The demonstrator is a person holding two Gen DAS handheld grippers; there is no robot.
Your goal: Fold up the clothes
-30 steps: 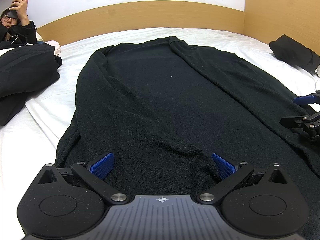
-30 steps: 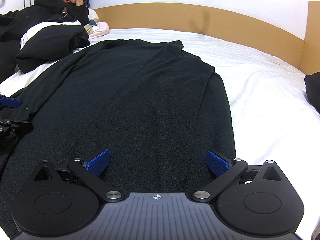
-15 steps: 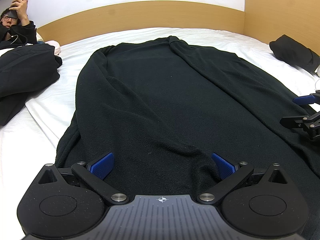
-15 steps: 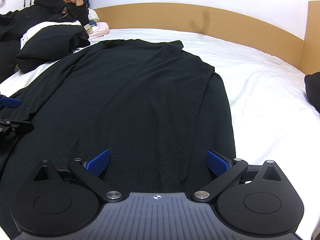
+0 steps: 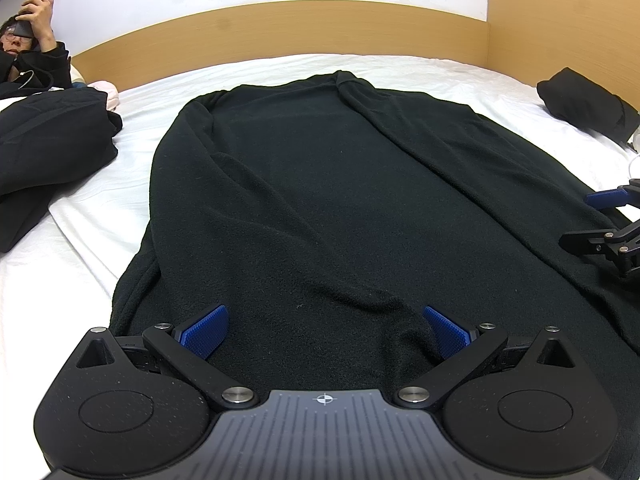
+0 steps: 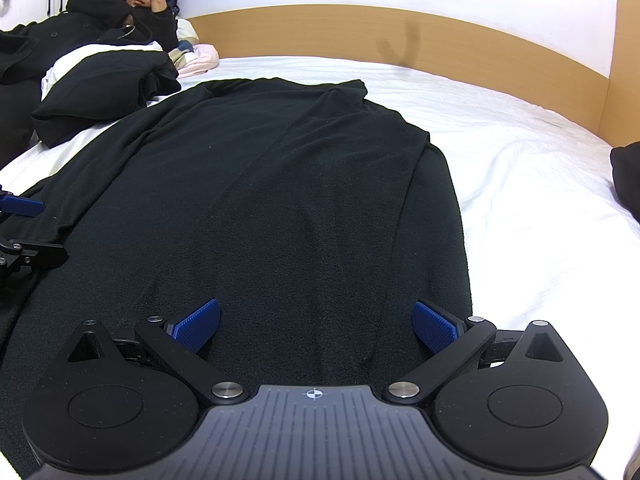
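Both claws, left claw point(image 5: 324, 330) and right claw point(image 6: 316, 326), stood spread apart over the near hem of the black garment point(image 5: 320, 184), whose length ran toward the bed's point(image 6: 520, 184) headboard.

A garment point(image 5: 340, 200) lies spread along a bed point(image 5: 100, 216), its far end toward the headboard point(image 5: 280, 28). Both grippers sit at its near edge, left gripper point(image 5: 326, 330) beside right gripper point(image 6: 316, 326). A person point(image 6: 132, 12) reclines at the far left corner.
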